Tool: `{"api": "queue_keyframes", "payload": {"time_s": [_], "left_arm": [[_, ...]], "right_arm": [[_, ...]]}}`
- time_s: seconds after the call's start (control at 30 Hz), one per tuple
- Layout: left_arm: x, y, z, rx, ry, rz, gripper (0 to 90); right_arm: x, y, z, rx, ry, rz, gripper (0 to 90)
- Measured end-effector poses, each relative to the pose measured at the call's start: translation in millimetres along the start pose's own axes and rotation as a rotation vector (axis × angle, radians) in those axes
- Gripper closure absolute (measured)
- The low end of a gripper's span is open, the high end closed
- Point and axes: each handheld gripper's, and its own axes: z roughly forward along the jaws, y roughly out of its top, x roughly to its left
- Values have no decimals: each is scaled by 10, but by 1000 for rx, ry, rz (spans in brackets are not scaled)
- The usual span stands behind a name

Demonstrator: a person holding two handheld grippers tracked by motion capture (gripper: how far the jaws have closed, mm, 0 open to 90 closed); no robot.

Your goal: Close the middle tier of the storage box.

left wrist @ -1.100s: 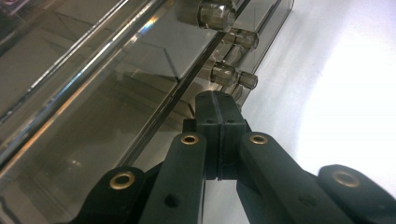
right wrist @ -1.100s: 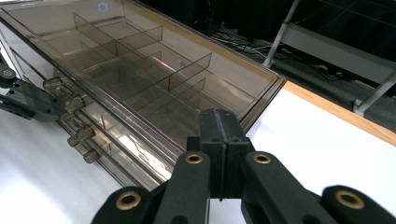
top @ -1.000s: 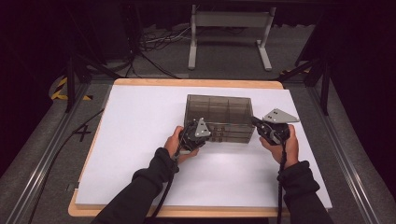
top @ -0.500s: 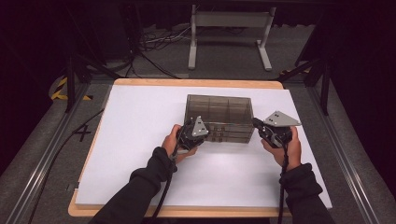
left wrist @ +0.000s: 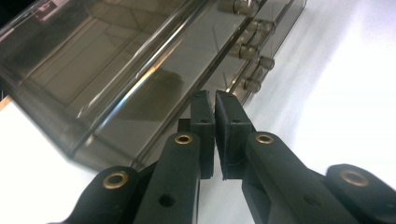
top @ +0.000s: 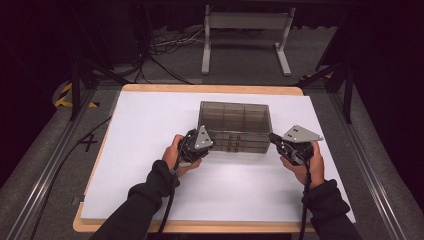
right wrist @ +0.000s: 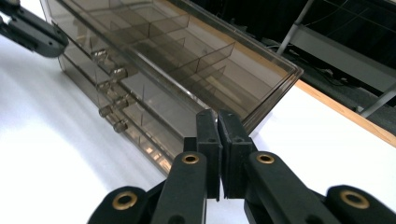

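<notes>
A smoky see-through drawer box [top: 234, 120] stands in the middle of the white table top [top: 150, 125], its small knobs [left wrist: 254, 51] facing the person. My left gripper [top: 210, 146] sits at the box's front left corner, jaws shut with nothing between them [left wrist: 215, 95]. My right gripper [top: 273, 136] is at the front right corner, also shut and empty [right wrist: 217, 114]. From the right gripper view the box [right wrist: 177, 51] shows its inner dividers and knobs [right wrist: 112, 100]. Whether either gripper touches the box [left wrist: 116, 70] I cannot tell.
The table top has a wooden rim [top: 210, 89]. Beyond it stands a white metal frame [top: 245, 40], with cables on the dark floor [top: 165, 50]. Metal rails [top: 45, 170] run along both sides. The left gripper [right wrist: 32, 32] shows far off in the right gripper view.
Both grippers have drifted slightly back from the box toward the person. The box has not moved and both jaws have stayed shut.
</notes>
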Motion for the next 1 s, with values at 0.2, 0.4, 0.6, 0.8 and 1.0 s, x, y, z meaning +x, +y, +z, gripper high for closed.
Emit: {"api": "queue_keyframes", "payload": {"time_s": [0.2, 0.4, 0.6, 0.8, 1.0], "left_arm": [[1, -54, -86, -1, 4, 13, 845], [-16, -104, -200, -11, 1, 27, 829], [-10, -210, -339, -8, -1, 38, 794], [8, -303, -448, 3, 7, 44, 760], [35, -447, -554, 18, 26, 39, 713]], "right_arm": [[-3, -33, -27, 7, 7, -6, 873], [23, -49, -42, 17, 12, -21, 861], [42, -79, -67, 34, 20, -38, 848], [38, -114, -89, 42, 24, -42, 833], [33, -162, -113, 58, 32, -47, 801]]}}
